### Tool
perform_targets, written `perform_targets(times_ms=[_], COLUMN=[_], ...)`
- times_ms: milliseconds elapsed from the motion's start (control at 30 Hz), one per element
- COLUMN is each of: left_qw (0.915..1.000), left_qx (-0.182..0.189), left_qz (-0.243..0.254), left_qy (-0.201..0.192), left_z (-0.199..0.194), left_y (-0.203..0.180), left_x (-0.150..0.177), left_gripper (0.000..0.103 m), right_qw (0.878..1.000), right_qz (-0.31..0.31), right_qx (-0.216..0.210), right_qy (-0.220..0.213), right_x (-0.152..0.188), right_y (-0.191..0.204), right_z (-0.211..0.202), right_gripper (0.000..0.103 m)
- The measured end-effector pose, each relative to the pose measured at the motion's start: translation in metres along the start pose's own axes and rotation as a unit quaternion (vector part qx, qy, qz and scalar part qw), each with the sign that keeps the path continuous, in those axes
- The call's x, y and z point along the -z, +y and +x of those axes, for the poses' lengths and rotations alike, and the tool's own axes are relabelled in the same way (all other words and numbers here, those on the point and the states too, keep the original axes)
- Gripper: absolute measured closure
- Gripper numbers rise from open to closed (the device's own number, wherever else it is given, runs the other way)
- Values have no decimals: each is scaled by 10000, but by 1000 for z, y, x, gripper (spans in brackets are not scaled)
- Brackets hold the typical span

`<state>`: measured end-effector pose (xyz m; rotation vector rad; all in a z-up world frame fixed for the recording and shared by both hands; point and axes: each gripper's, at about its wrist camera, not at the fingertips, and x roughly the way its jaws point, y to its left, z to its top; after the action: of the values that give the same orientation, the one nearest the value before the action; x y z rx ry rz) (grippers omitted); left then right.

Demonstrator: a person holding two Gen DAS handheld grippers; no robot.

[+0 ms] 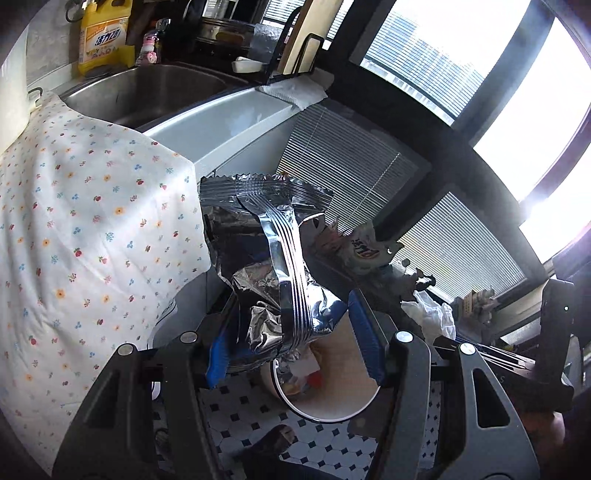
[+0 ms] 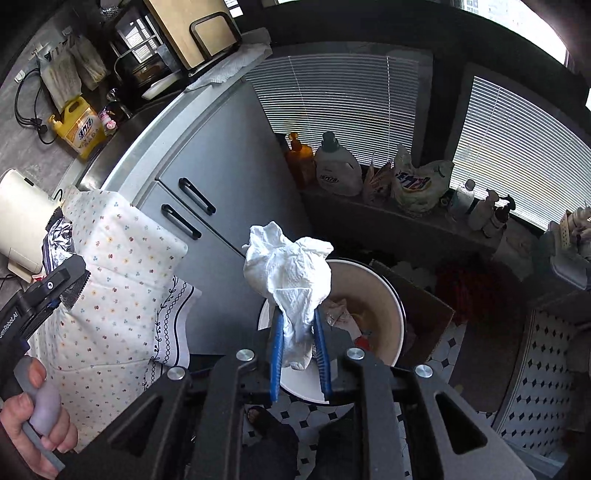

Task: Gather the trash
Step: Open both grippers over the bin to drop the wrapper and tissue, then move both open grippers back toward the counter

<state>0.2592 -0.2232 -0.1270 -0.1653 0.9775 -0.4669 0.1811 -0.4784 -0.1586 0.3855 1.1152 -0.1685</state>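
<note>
the left gripper [image 1: 291, 347] has its blue-padded jaws closed only as far as a crumpled silver foil snack wrapper [image 1: 273, 258], which stands up between them with its crimped, zigzag-cut top edge above – the wrapper hangs in the air beside a white cloth printed with small flowers [image 1: 85, 229] that drapes over the surface edge. directly below it on the black-and-white tiled floor [image 1: 255, 410] sits a round cream bin with a white rim [image 1: 332, 413], some scraps already lying inside. the right gripper [image 2: 298, 354] has its jaws pressed close on a crumpled white paper towel [image 2: 291, 273]; the lower end of the towel is pinched between the blue pads and the bulk of it puffs out above the tips. this towel is also held over the same cream bin [image 2: 384, 295], which stands next to a brown cardboard box [image 2: 432, 325] and in front of grey cabinet doors with black handles [image 2: 207, 206]. in the right wrist view the left gripper [image 2: 62, 280] shows at the far left with the foil wrapper [image 2: 59, 240] in it – well apart from the towel. a yellow detergent jug [image 1: 105, 33] stands behind a steel sink [image 1: 147, 92].
</note>
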Motion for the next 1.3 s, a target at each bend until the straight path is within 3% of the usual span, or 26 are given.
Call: perform_targets(times_ms=[133, 167, 367, 733, 967, 1200, 1300], left_qw=[9999, 9999, 9992, 9946, 9903, 9953, 9985], left_qx=[-10, -13, -29, 278, 679, 352, 41], left_qz=[14, 19, 97, 452, 722, 527, 297], left_qy=[135, 165, 383, 890, 972, 730, 464], left_z=[14, 17, 35, 68, 70, 44, 23], left_y=[-12, -14, -29, -70, -96, -58, -26], left_x=[7, 10, 21, 41, 46, 33, 26], left_gripper=[45, 45, 45, 44, 16, 10, 6], right_qw=[10000, 9999, 9998, 9979, 9955, 9967, 9977], right_qz=[-35, -55, 55, 569, 824, 736, 579], right_qx=[62, 67, 22, 294, 428, 261, 115], right_qy=[48, 67, 212, -93, -211, -226, -319], right_x=[5, 6, 14, 20, 23, 15, 10], right_y=[-12, -14, -36, -89, -110, -83, -53], right_z=[4, 5, 10, -19, -32, -25, -23], right_gripper=[53, 51, 43, 35, 34, 32, 24])
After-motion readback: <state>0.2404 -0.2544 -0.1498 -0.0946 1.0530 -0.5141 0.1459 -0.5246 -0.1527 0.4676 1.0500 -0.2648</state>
